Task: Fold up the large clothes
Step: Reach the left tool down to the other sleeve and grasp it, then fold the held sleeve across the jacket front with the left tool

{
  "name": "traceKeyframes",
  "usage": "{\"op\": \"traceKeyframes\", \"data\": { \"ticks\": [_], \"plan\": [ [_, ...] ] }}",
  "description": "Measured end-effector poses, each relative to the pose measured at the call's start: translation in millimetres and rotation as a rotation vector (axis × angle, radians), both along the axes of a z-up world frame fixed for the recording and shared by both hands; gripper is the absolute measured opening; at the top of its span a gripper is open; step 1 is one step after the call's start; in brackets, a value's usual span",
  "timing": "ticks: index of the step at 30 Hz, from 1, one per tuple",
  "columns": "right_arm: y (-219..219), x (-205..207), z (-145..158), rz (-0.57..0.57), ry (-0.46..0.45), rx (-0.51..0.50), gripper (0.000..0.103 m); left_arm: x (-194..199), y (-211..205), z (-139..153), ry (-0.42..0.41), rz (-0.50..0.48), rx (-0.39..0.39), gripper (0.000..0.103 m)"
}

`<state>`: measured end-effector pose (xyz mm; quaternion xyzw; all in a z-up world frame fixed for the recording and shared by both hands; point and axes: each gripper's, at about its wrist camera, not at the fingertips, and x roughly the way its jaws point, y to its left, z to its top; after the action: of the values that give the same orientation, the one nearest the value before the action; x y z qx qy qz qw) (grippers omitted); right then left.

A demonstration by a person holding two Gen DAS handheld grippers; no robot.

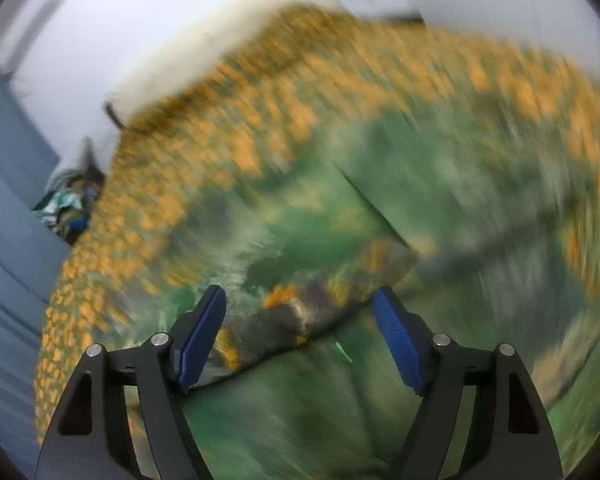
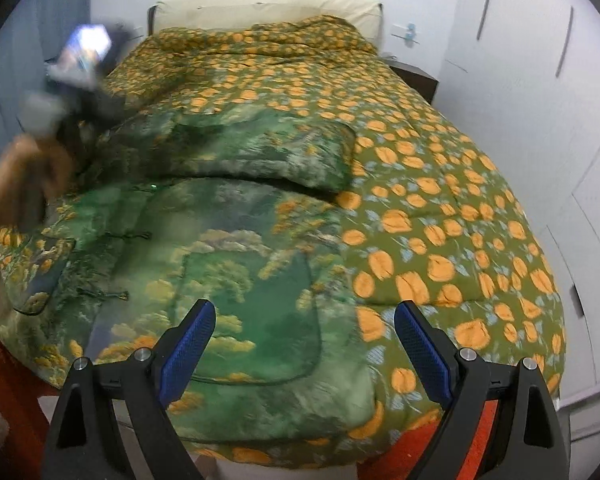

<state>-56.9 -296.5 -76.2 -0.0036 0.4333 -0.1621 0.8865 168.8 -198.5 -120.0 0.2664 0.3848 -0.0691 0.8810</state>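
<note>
Your right gripper (image 2: 304,340) has its jaws wide, holding nothing, above the near end of the green printed garment (image 2: 236,264) spread on the bed's orange-flowered quilt (image 2: 440,216). Your left gripper (image 1: 300,320), jaws also wide, hovers over the same garment (image 1: 340,240); that view is blurred. Beyond the quilt stands a cream headboard (image 2: 268,4).

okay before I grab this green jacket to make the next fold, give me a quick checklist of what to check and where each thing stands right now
1. Right gripper open and empty: ok.
2. Left gripper open, nothing clamped: ok.
3. Green jacket spread on the bedspread: ok.
4. Sleeve folded across the body: ok.
5. Left wrist view steady enough to aim: not ok, heavily blurred.
6. Exact grasp edge for the left gripper: cannot tell.
</note>
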Motion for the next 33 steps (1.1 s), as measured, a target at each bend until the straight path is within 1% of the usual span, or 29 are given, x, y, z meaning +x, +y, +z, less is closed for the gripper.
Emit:
{"op": "traceKeyframes", "data": {
  "ticks": [2, 3, 4, 5, 7, 9, 10, 11, 12, 13, 15, 16, 17, 18, 19, 20, 21, 22, 23, 24, 26, 27, 28, 30, 33],
  "plan": [
    [-9, -5, -2, -0.020, 0.002, 0.000, 0.090, -15, -1, -15, 0.053, -0.038, 0.019, 0.079],
    [-11, -6, -3, -0.026, 0.004, 0.000, 0.090, -22, 0, -16, 0.063, -0.051, 0.022, 0.079],
    [-16, -7, -6, -0.037, 0.010, 0.001, 0.090, -30, 5, -15, 0.071, -0.061, 0.017, 0.082],
    [-19, -6, -8, -0.043, 0.016, 0.005, 0.090, -35, 13, -9, 0.079, -0.068, 0.001, 0.084],
    [-24, 0, -12, -0.048, 0.023, 0.021, 0.090, -43, 37, 8, 0.084, -0.059, -0.050, 0.093],
    [-23, 14, -11, -0.023, 0.012, 0.030, 0.090, -37, 68, 28, 0.072, -0.016, -0.110, 0.096],
    [-20, 23, -9, -0.001, 0.002, 0.035, 0.090, -29, 90, 41, 0.056, 0.031, -0.152, 0.098],
    [-17, 35, -5, 0.028, -0.012, 0.050, 0.090, -22, 108, 46, 0.044, 0.065, -0.176, 0.100],
    [-15, 48, -2, 0.066, -0.030, 0.091, 0.090, -13, 126, 52, 0.027, 0.113, -0.204, 0.100],
    [-12, 64, 2, 0.113, -0.054, 0.159, 0.090, -3, 146, 57, 0.006, 0.166, -0.226, 0.100],
    [-9, 101, 9, 0.226, -0.114, 0.342, 0.090, 13, 182, 55, -0.030, 0.279, -0.251, 0.100],
    [-8, 115, 8, 0.264, -0.128, 0.411, 0.090, 22, 199, 50, -0.039, 0.328, -0.262, 0.100],
    [-7, 138, 5, 0.304, -0.138, 0.496, 0.090, 30, 214, 40, -0.036, 0.371, -0.266, 0.100],
    [-5, 171, -4, 0.328, -0.128, 0.563, 0.090, 36, 222, 29, -0.023, 0.400, -0.256, 0.099],
    [-3, 195, -13, 0.333, -0.106, 0.591, 0.089, 42, 230, 16, -0.005, 0.430, -0.239, 0.098],
    [-1, 215, -21, 0.335, -0.086, 0.596, 0.082, 47, 239, 1, 0.027, 0.466, -0.220, 0.095],
    [2, 235, -29, 0.339, -0.068, 0.589, 0.064, 48, 242, -10, 0.054, 0.483, -0.221, 0.095],
    [8, 261, -40, 0.350, -0.047, 0.554, 0.054, 44, 249, -15, 0.080, 0.494, -0.237, 0.095],
    [13, 274, -47, 0.359, -0.033, 0.528, 0.045, 41, 253, -21, 0.097, 0.501, -0.268, 0.095],
    [18, 290, -56, 0.371, -0.014, 0.506, 0.044, 38, 254, -23, 0.097, 0.499, -0.287, 0.095],
    [23, 305, -68, 0.386, -0.002, 0.519, 0.041, 34, 252, -24, 0.091, 0.483, -0.287, 0.097],
    [26, 310, -76, 0.404, 0.017, 0.539, 0.034, 35, 252, -25, 0.092, 0.477, -0.282, 0.097],
    [33, 314, -87, 0.417, 0.075, 0.553, 0.030, 36, 254, -26, 0.096, 0.474, -0.274, 0.099],
    [38, 312, -100, 0.388, 0.136, 0.510, 0.017, 39, 261, -31, 0.118, 0.472, -0.289, 0.103],
    [44, 298, -117, 0.381, 0.177, 0.456, 0.017, 46, 275, -42, 0.172, 0.490, -0.349, 0.103]
  ]
}}
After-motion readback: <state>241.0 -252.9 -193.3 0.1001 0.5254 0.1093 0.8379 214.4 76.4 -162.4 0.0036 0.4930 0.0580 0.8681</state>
